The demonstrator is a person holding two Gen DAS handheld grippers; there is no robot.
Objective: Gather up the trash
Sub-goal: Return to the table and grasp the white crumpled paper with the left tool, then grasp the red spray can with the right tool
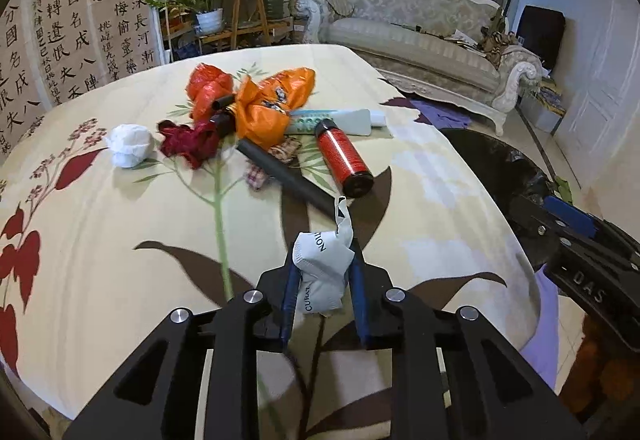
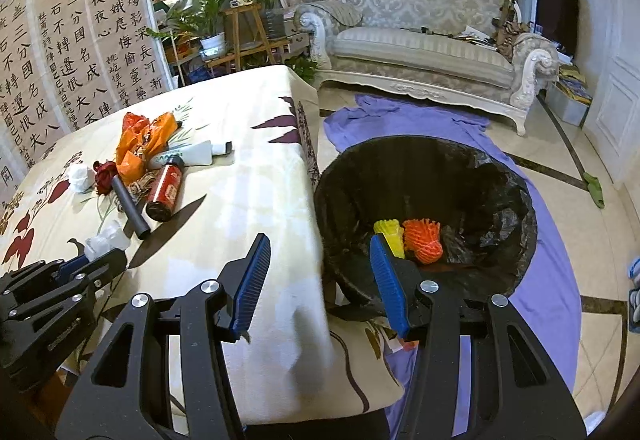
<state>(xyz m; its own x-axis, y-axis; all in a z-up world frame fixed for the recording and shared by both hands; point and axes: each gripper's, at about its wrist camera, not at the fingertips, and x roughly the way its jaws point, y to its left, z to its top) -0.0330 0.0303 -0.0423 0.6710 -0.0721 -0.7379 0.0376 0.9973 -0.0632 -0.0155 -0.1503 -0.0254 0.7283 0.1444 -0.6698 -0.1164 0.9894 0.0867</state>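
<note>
My left gripper (image 1: 322, 260) is shut on a crumpled white wrapper (image 1: 324, 272) and holds it just above the flowered tablecloth (image 1: 120, 208); it shows at the left edge of the right wrist view (image 2: 94, 258). Ahead lie a red canister (image 1: 345, 156), a black tube (image 1: 286, 176), an orange plastic bag (image 1: 268, 100), a white tube (image 1: 344, 120), a dark red scrap (image 1: 188, 144) and a white tissue ball (image 1: 130, 145). My right gripper (image 2: 318, 256) is open and empty over the table's edge, beside the black-lined bin (image 2: 500, 176).
The bin holds a yellow piece (image 2: 389, 232) and an orange foam net (image 2: 424, 240). It stands on a purple cloth (image 2: 400, 116) on the tiled floor. A sofa (image 2: 420, 52) and plant stands (image 2: 240, 32) are beyond the table.
</note>
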